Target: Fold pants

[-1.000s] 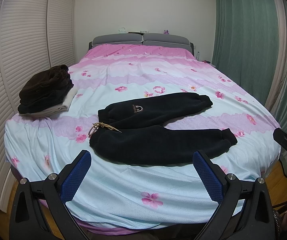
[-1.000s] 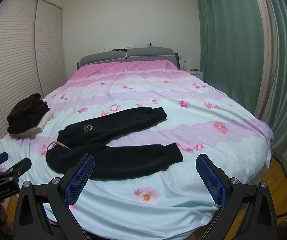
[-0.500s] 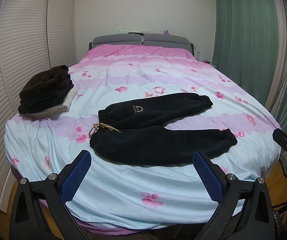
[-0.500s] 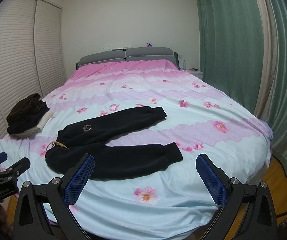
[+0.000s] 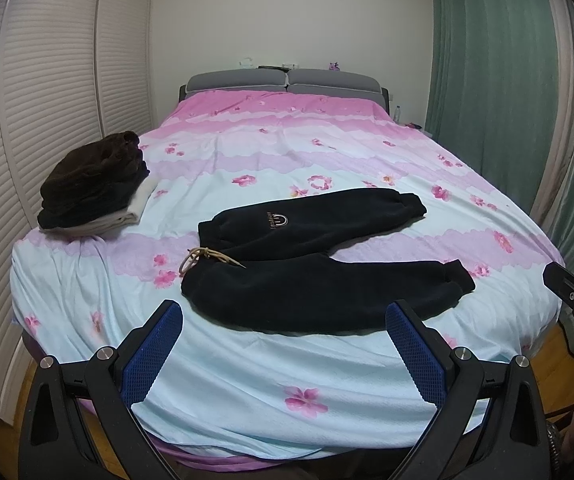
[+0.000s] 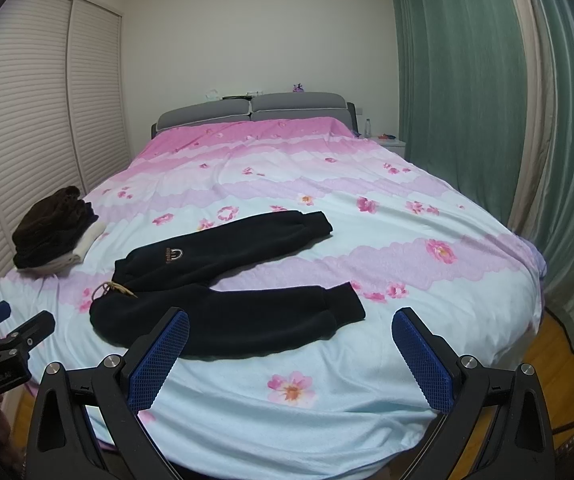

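Black fleece pants (image 5: 311, 264) lie flat on the bed, waist to the left with a tan drawstring (image 5: 203, 260), both legs spread apart toward the right. They also show in the right wrist view (image 6: 223, 288). My left gripper (image 5: 285, 320) is open and empty, above the foot of the bed, short of the pants. My right gripper (image 6: 291, 328) is open and empty, also short of the pants. Each gripper shows at the edge of the other's view.
A pile of folded dark and white clothes (image 5: 91, 188) sits at the bed's left edge. The floral bedcover (image 5: 287, 152) runs back to a grey headboard (image 5: 287, 80). White louvred wardrobe doors (image 5: 47, 80) stand left, green curtains (image 5: 495, 80) right.
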Motion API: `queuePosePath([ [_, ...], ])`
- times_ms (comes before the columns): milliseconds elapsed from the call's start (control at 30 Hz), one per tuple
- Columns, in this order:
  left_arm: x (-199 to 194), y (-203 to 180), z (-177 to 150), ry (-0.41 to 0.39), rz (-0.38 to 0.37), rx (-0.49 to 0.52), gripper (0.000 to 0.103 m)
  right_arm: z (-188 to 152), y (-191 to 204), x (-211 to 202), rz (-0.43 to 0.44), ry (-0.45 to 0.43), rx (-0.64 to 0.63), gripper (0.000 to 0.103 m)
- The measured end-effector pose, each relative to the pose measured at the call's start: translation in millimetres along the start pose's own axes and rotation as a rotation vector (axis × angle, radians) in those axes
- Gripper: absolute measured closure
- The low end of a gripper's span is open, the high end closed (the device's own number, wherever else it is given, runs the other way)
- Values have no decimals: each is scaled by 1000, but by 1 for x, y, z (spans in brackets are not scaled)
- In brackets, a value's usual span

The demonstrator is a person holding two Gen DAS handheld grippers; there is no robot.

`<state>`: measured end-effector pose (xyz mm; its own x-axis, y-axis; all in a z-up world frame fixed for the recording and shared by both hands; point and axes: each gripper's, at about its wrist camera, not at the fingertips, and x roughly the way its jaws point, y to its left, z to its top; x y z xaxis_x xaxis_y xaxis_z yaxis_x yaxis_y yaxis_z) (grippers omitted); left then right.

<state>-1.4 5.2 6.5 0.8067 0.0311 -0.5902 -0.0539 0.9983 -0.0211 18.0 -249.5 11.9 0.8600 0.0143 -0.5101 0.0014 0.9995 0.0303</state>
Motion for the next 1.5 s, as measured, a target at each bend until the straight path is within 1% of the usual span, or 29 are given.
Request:
queuePosePath([
  [300,3,1,-1,0,9,2,0,-2,-1,4,-1,8,3,1],
  [500,21,2,3,20,15,9,0,-1,-2,17,2,11,14,1],
  [667,42,0,19,12,25,35,0,12,2,32,4,-7,-2,1],
  [867,76,2,49,4,14,53,0,40,7,60,4,-34,-37,1],
  [1000,105,3,80,-17,9,66,0,64,11,84,11,-53,-68,1],
  [1067,120,0,95,-20,-7,74,0,78,13,98,27,-67,-84,1],
  [1167,148,-9,122,-42,-17,119,0,98,15,119,34,-83,-116,1],
  [1233,170,-14,137,-39,-29,151,0,114,19,137,40,-85,-137,1],
  [1333,209,-23,154,-11,-58,208,0,136,24,172,34,-82,-180,1],
  [1400,235,-29,159,3,-61,261,0,148,27,196,40,-64,-200,1],
  [1433,253,-31,161,22,-53,298,1,153,28,209,45,-49,-206,1],
  [1467,262,-31,161,33,-59,314,2,158,30,228,65,-16,-215,1],
  [1500,282,-31,161,63,-85,332,5,161,32,241,88,6,-223,1],
])
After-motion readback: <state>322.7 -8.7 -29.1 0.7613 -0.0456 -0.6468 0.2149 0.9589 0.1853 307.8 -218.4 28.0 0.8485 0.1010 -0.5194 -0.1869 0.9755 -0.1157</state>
